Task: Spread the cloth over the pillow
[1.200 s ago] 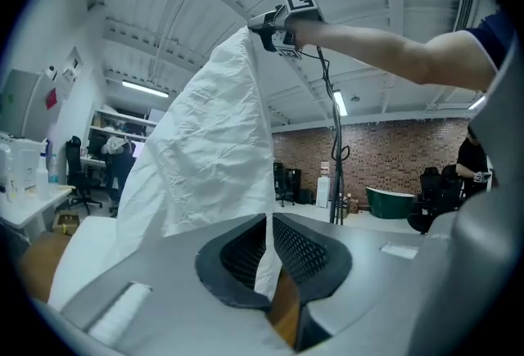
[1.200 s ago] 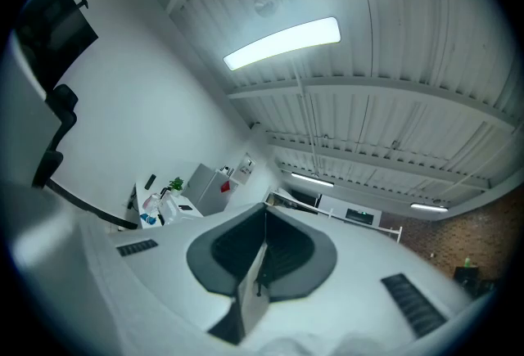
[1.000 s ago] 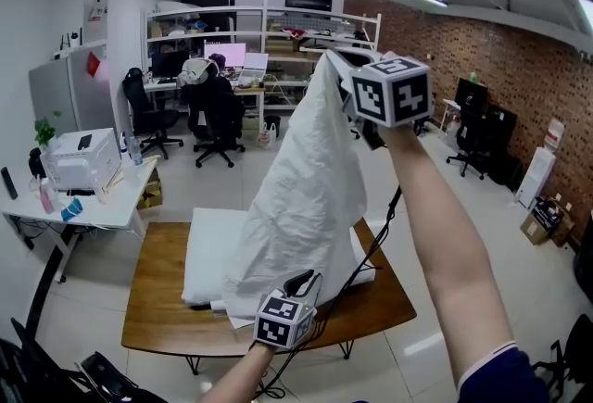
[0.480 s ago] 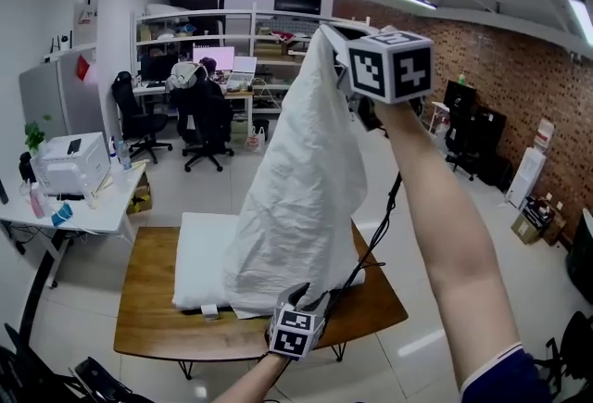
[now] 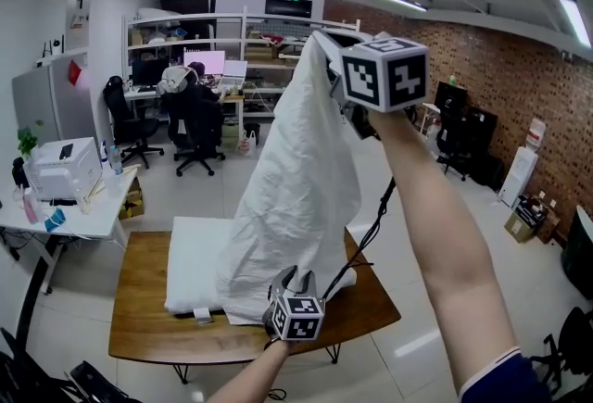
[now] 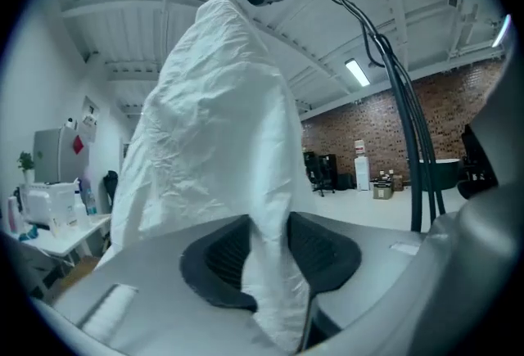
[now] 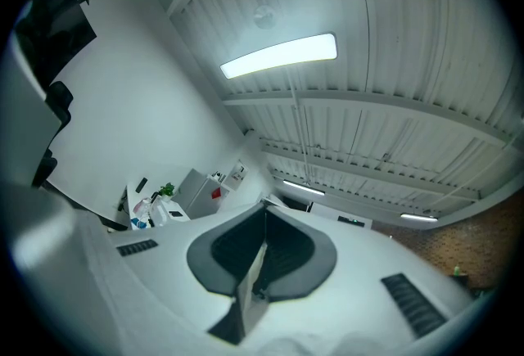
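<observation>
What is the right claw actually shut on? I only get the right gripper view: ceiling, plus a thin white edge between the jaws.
Observer: The head view shows the right claw held high, pinching the top corner of a white cloth that hangs down from it.
Operator: Hangs onto what?
Observer: Its lower end drapes on a white pillow lying on a wooden table.
Operator: And the left claw?
Observer: The left claw is low, at the cloth's bottom edge. Its jaws have just been opening, and a fold of cloth passes loosely between them.
</observation>
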Demonstrator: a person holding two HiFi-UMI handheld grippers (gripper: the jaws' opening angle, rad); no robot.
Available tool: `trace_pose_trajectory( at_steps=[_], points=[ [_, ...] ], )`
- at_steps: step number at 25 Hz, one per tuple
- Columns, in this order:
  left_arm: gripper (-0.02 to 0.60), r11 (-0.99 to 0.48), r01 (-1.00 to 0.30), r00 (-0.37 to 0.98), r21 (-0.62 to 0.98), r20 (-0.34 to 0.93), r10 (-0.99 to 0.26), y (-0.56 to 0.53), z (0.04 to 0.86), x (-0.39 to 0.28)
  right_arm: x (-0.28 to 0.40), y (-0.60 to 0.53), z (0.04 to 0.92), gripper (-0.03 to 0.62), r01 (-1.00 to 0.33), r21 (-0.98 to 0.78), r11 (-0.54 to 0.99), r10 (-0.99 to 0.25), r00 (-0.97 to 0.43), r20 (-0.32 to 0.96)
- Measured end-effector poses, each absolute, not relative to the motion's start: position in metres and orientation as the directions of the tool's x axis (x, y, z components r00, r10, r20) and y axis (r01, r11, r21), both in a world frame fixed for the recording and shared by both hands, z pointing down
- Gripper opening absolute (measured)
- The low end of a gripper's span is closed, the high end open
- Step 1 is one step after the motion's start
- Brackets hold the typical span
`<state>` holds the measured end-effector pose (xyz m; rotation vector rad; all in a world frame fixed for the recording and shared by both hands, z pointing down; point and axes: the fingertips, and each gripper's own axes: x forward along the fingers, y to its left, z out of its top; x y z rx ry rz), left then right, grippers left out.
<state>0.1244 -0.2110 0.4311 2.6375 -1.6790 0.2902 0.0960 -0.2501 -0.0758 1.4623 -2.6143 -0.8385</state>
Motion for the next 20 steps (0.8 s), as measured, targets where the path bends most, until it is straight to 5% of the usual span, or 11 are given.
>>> trace_pose_trajectory(
  at_steps=[2, 3, 20],
  points=[
    [0.015, -0.398, -0.914, 0.386, -0.077, 0.133, -0.913, -0.210, 0.427, 0.108, 0.103, -0.251, -0.072, 0.003, -0.786, 0.464, 0.408, -0.803, -0.551, -0.227],
    [0.005, -0.386, -0.921, 0.378, -0.057, 0.122, -0.918, -0.209, 0.425, 0.099, 0.108, -0.252, -0.071, 0.003, -0.790, 0.460, 0.405, -0.807, -0.545, -0.227],
    [0.003, -0.376, -0.926, 0.375, 0.025, -0.033, -0.926, -0.225, 0.307, -0.136, 0.224, -0.292, 0.003, 0.003, -0.887, 0.314, 0.340, -0.891, -0.410, -0.195]
  ],
)
